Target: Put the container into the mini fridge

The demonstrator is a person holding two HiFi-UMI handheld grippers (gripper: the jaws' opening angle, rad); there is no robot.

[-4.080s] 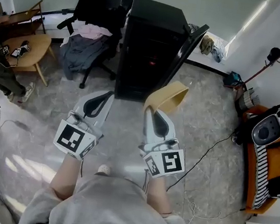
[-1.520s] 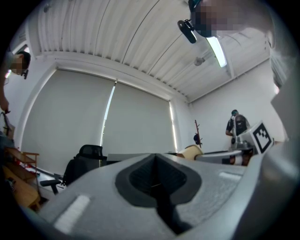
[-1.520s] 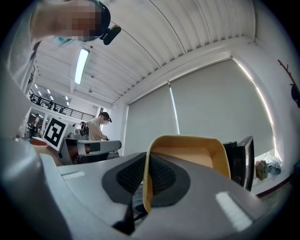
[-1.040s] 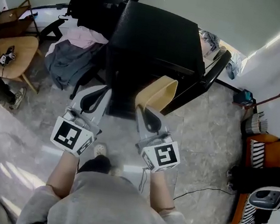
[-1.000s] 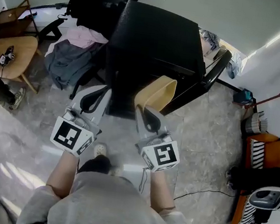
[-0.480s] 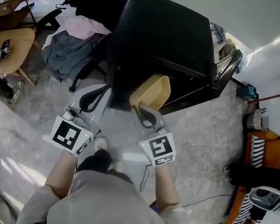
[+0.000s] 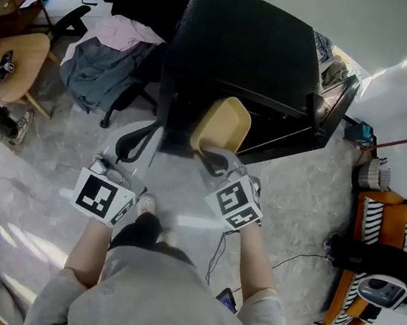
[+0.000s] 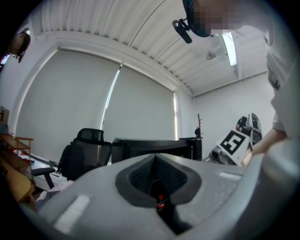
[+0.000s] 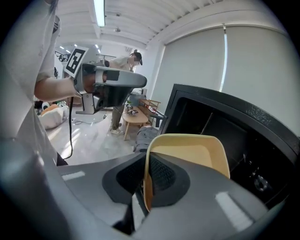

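A shallow tan container (image 7: 222, 125) hangs at the mouth of the black mini fridge (image 7: 243, 43), whose door (image 7: 337, 108) stands open to the right. My right gripper (image 7: 209, 156) is shut on the container's near rim. In the right gripper view the container (image 9: 187, 154) stands on edge between the jaws of my right gripper (image 9: 146, 186), with the dark fridge interior (image 9: 225, 136) just behind it. My left gripper (image 7: 147, 136) hovers left of the container, shut and holding nothing. In its own view the left gripper (image 8: 157, 180) shows its pads meeting, with the fridge (image 8: 154, 146) beyond.
A black office chair with clothes over it (image 7: 112, 62) stands left of the fridge. A wooden table (image 7: 12, 56) sits at far left. An orange seat (image 7: 372, 219) and cables lie at right. A person (image 9: 123, 65) stands in the background.
The fridge has come closer in view. My right gripper has carried the container forward, from the floor in front up to the fridge opening. The left gripper has hardly moved.
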